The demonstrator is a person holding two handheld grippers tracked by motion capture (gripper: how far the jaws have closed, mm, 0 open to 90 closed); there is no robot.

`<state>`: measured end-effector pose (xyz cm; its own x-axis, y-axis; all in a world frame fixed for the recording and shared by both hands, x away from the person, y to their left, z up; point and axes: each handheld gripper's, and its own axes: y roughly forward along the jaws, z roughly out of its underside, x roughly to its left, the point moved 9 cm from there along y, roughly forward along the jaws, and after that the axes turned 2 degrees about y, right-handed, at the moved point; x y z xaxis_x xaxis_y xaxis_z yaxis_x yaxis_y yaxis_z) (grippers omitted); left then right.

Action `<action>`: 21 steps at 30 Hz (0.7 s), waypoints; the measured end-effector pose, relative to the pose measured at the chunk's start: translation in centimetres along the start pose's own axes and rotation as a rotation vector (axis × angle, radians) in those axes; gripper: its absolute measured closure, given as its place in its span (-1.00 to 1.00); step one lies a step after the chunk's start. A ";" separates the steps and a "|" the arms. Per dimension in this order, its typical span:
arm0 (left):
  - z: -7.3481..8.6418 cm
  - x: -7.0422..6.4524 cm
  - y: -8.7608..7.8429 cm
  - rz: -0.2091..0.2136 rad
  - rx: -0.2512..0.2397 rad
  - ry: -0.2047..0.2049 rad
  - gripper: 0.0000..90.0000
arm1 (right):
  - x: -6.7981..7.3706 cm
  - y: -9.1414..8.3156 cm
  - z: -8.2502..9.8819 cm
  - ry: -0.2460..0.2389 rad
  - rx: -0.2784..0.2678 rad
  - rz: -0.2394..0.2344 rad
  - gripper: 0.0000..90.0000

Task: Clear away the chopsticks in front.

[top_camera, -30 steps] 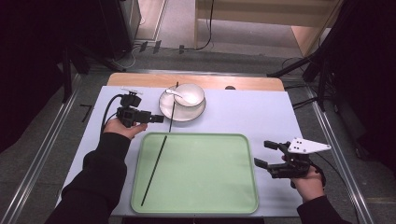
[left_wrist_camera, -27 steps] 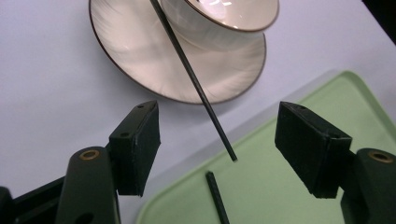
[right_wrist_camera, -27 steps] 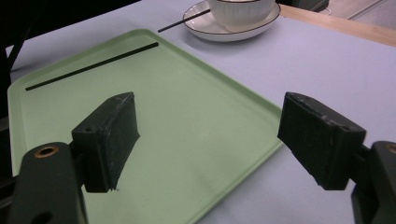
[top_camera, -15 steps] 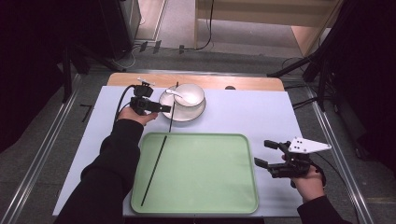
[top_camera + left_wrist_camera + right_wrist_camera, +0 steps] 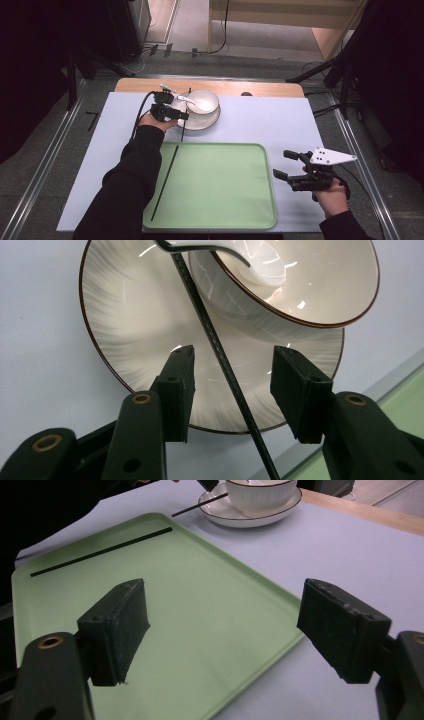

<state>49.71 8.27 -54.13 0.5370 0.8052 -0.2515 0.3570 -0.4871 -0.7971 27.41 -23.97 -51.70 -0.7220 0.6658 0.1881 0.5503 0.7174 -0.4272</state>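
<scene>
Black chopstick (image 5: 220, 365) lies across white plate (image 5: 135, 345), far left of table, between left gripper (image 5: 232, 385) jaws, which have just been closing; pads not touching it yet. Bowl (image 5: 310, 285) on plate just beyond. Second chopstick (image 5: 165, 182) in green tray (image 5: 220, 190). Right gripper (image 5: 287, 165) wide open, holding nothing, near right.

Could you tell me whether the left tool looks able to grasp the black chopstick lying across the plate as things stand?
Probably yes: the left tool has been closing, its jaws straddling the chopstick on the plate, pads not yet touching it.
</scene>
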 end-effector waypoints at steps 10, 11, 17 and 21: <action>0.5 0.7 2.0 -0.016 0.034 -0.046 0.35 | 0.0 0.0 -0.1 -0.001 -0.002 -0.001 -0.53; 0.5 0.7 2.1 -0.016 0.033 -0.051 0.38 | 0.0 0.0 -0.1 0.001 -0.001 -0.003 -0.53; 0.1 1.6 2.1 -0.057 0.006 -0.118 0.67 | 0.0 -0.1 -0.2 -0.002 -0.007 -0.002 -0.53; 0.3 2.0 2.3 -0.074 0.020 -0.144 0.81 | 0.0 -0.1 -0.2 -0.005 -0.008 -0.001 -0.53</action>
<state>51.39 8.86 -56.67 0.3941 0.8795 -0.2667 0.3754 -0.4189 -0.8268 27.38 -24.01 -51.48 -0.7248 0.6639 0.1843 0.5526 0.7199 -0.4199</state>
